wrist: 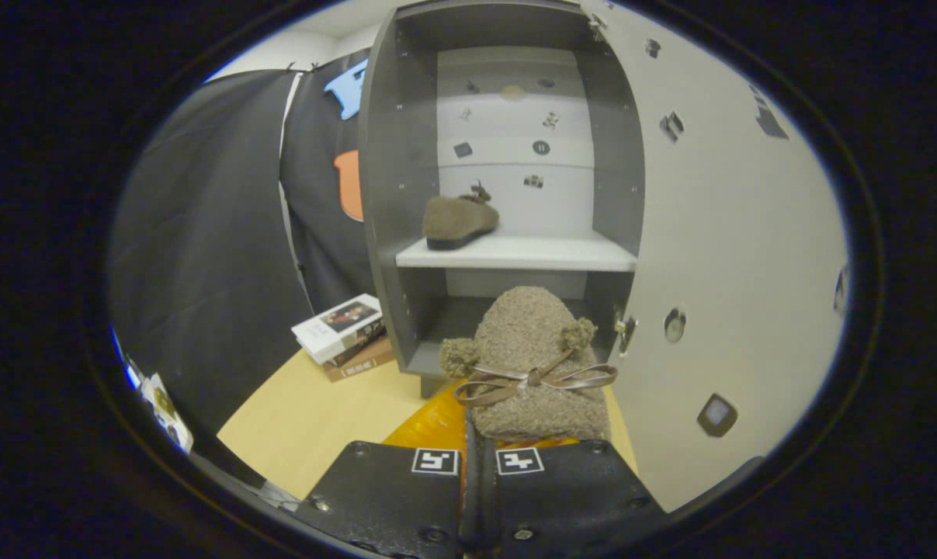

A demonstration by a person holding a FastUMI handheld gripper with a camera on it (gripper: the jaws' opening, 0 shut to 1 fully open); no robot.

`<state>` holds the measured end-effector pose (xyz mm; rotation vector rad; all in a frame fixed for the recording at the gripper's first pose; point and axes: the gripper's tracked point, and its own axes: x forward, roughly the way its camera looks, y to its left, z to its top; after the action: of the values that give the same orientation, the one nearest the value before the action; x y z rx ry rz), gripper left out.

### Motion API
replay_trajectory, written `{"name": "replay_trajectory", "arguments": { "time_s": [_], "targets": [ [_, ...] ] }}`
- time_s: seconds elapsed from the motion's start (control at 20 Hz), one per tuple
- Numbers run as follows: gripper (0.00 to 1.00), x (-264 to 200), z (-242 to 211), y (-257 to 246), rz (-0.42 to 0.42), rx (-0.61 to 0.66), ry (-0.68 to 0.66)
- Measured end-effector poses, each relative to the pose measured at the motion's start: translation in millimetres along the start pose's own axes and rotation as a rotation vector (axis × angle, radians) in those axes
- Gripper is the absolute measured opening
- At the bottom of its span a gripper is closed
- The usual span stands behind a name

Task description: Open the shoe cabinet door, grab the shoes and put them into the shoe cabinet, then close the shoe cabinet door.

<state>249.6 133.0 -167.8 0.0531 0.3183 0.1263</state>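
My gripper (476, 446) is shut on the heel of a brown fuzzy shoe (534, 349) with a ribbon bow and two pom-poms, its toe pointing at the shoe cabinet (383, 194). The shoe hangs just ahead of the fingers, in front of the cabinet's lower compartment. The grey cabinet stands straight ahead with its door (716, 233) swung open to the right. A matching brown shoe (456, 221) rests on the left part of the white middle shelf (546, 252).
A stack of books (344, 334) lies on the light wooden table (313, 419) left of the cabinet's foot. An orange patch (429, 423) of surface shows under the held shoe. Black cloth wall stands to the left.
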Motion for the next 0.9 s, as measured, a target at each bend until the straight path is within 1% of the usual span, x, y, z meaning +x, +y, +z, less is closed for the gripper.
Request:
{"name": "replay_trajectory", "arguments": {
  "time_s": [0.25, 0.5, 0.75, 0.9],
  "targets": [
    [0.05, 16, 85, -7, -0.031, -0.027, -0.101],
    [0.05, 59, 162, -20, -0.052, -0.022, -0.170],
    [0.05, 122, 212, -28, -0.047, -0.029, -0.199],
    [0.05, 163, 225, -33, -0.046, -0.019, -0.183]
  ]
}}
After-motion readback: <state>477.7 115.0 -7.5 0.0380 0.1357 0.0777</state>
